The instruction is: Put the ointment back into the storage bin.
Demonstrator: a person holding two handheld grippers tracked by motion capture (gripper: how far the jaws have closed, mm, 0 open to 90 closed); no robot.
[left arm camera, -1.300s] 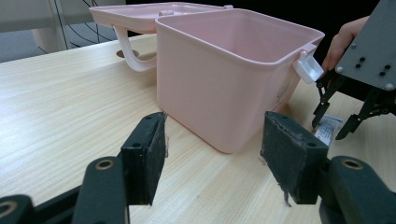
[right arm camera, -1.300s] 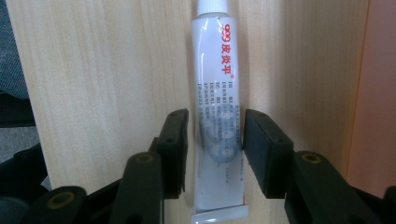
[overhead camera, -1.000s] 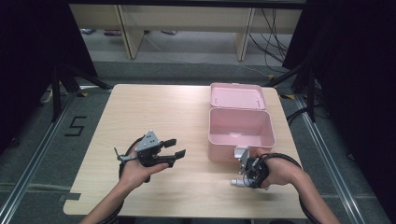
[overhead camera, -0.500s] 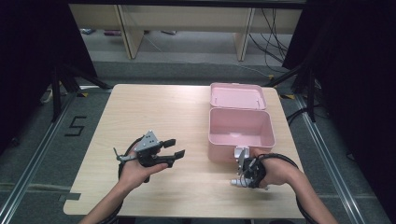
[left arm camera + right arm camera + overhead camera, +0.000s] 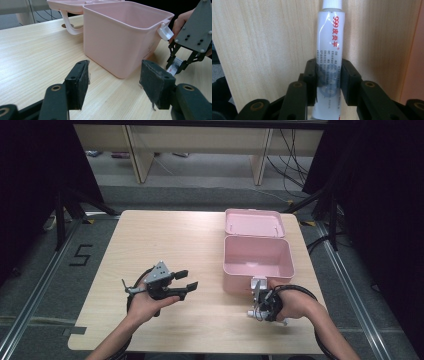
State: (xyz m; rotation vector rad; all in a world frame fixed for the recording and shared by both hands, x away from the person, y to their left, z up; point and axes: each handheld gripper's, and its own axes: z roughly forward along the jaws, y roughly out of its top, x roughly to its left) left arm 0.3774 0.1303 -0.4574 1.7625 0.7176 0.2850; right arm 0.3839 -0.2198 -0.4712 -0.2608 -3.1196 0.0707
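Right gripper view: R tongs clamp tube beside box; L tongs open.

Tube lies on table, just before box.

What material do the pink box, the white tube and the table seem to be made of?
Pink box: probably moulded plastic, smooth with a slight sheen and rounded rims.
White tube: looks like soft glossy plastic or laminate, printed in red; uncertain.
Table: pale wood grain, matte; perhaps laminate.
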